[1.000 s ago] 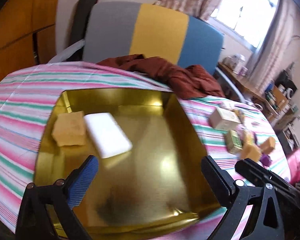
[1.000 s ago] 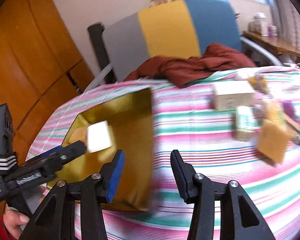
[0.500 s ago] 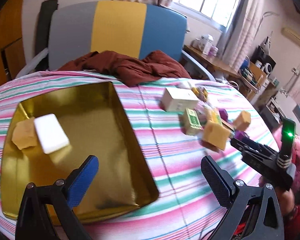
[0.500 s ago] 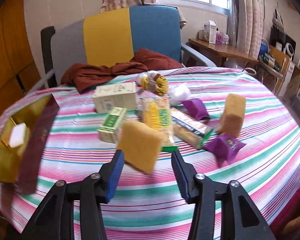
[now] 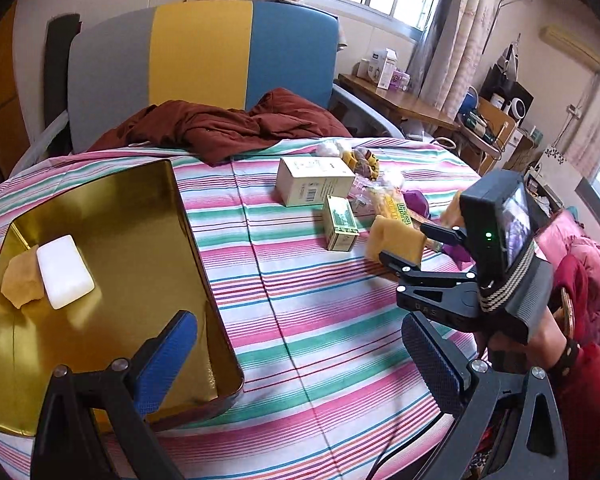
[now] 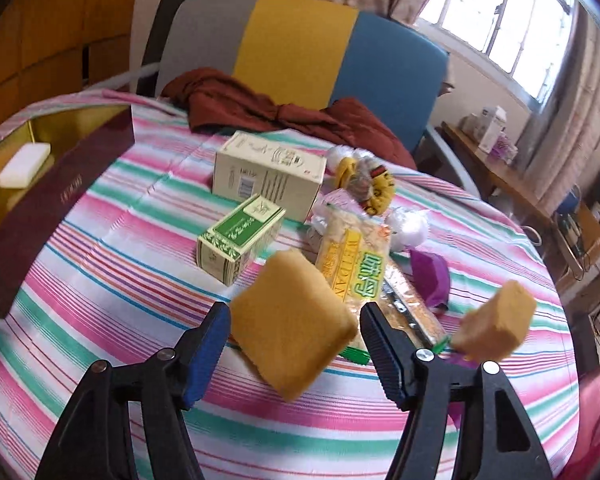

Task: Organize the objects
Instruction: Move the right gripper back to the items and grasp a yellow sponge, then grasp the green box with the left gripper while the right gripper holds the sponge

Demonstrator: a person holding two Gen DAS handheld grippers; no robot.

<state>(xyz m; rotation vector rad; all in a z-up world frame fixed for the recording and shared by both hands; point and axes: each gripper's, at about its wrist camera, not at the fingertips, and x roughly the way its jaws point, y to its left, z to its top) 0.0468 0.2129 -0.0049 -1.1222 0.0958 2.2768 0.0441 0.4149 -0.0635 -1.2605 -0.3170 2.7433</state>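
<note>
Covering the table, the striped cloth (image 6: 100, 264) carries everything; my gold tin (image 5: 112, 264), maroon outside with lettering too blurred to read, holds a white bar (image 5: 65, 272) and a yellow lump (image 5: 18, 284); my left claw (image 5: 296, 364) gapes empty beside it; my right claw (image 6: 294, 344), jaws just widening, flanks a yellow sponge (image 6: 292, 320) without pinching; behind it, a snack packet (image 6: 352, 264) reads "WEIDAN".

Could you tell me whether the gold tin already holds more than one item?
Yes, the gold tin holds two items: a white bar lying beside a yellow sponge at its far end.
</note>
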